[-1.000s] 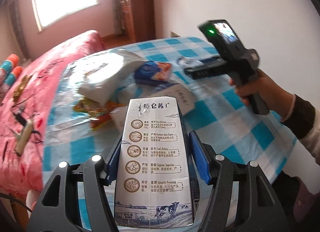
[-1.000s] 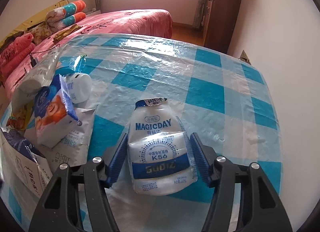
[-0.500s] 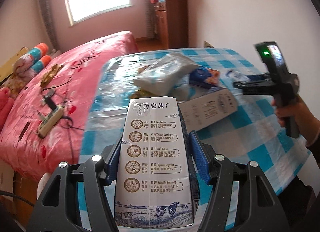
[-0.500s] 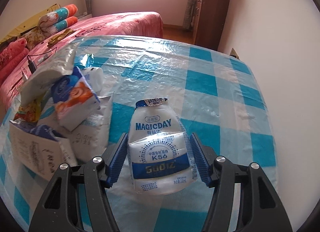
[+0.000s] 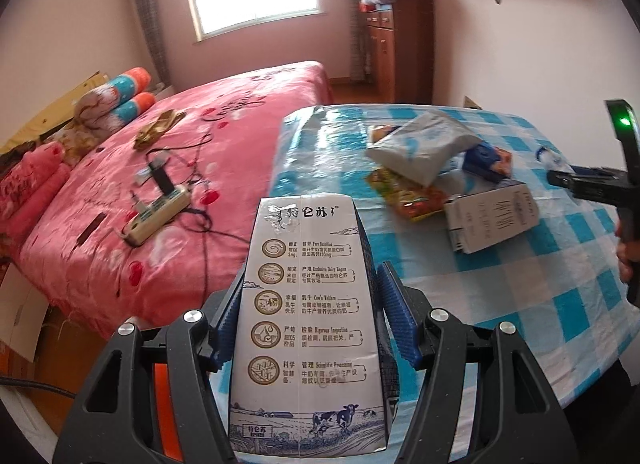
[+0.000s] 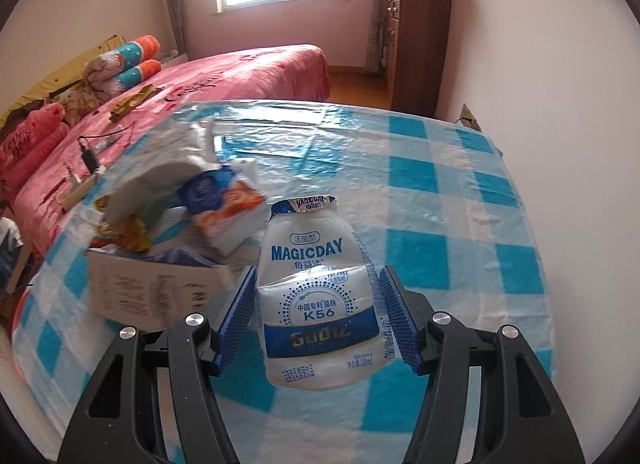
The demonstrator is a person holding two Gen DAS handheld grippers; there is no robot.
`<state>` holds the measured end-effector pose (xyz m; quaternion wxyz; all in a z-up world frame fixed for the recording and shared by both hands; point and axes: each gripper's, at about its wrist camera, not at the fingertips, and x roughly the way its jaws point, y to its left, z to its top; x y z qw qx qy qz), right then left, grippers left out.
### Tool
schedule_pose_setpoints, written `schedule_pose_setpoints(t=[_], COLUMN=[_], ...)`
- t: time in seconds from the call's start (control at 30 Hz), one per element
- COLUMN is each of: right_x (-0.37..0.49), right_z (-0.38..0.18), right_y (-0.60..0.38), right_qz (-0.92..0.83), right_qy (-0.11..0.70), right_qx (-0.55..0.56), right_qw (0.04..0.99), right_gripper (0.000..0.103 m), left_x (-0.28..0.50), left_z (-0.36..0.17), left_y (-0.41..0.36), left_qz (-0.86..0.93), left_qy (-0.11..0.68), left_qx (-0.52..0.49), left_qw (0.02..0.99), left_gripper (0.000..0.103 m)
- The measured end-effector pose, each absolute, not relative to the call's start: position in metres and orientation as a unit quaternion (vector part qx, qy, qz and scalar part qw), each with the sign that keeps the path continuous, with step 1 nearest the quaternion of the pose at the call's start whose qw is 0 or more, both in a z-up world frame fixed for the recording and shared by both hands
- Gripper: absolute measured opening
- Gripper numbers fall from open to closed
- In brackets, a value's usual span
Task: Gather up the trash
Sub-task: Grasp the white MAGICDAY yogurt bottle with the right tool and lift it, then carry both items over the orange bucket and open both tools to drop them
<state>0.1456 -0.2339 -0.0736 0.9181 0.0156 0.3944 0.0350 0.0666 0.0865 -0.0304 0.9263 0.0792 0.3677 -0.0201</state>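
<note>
Left gripper clamped on a milk carton, right gripper on a crumpled drink bottle (both half-wide).

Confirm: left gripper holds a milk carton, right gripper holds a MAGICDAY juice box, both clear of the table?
Not quite. The right gripper holds a squashed MAGICDAY yogurt drink bottle, not a juice box, as the right wrist view shows. The left gripper does hold the milk carton, and both are clear of the table.
</note>
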Motion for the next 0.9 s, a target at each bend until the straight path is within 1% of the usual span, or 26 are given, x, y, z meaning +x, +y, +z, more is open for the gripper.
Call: schedule_pose_setpoints(t=[0.37, 0.9], right_x=[0.123, 0.102], right_z=[-0.066, -0.059], right_y=[-0.168, -0.032], right_qz=[0.122, 0.265], right_qy=[0.400, 0.401], right_qx=[0.022, -0.046], right_qw=[0.908, 0.876], right_gripper=[0.063, 0.063], left_x=[0.059, 0.045], left_z=[-0.040, -0.056], left_y=[0.134, 0.200], left_qz=[0.034, 0.112], left_qy=[0.377, 0.396], left_qx=[0.056, 0.041], left_qw=[0.924, 0.911], left_gripper=[0.064, 0.064])
